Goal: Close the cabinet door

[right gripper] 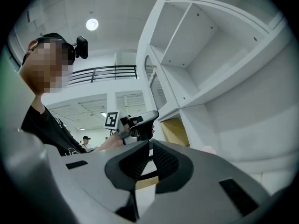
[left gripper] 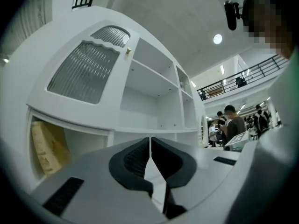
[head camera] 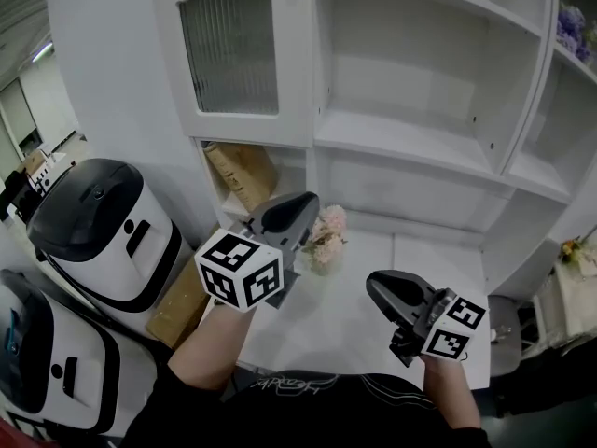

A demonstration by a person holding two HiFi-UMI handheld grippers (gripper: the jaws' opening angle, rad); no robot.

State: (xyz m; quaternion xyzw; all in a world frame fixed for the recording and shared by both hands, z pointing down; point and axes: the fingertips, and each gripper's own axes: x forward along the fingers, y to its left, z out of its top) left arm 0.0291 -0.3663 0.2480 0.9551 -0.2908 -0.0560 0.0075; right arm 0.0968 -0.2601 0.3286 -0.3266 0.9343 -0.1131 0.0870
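Two tools: jaws pressed together on each, nothing gripped.
Your left tool (head camera: 300, 205): below the cabinet door (head camera: 233, 54), apart from it.
Your right tool (head camera: 378, 287): near right, over the table (head camera: 429, 264).
Cabinet door: far left, ribbed pane.

Probably a lab hall, mezzanine railing (left gripper: 261, 71), white machines (head camera: 103, 236), bystanders (left gripper: 231, 122)

Door (head camera: 230, 49) left of shelves (head camera: 410, 143); flowers (head camera: 326, 236) on counter (head camera: 373, 287) (below door).
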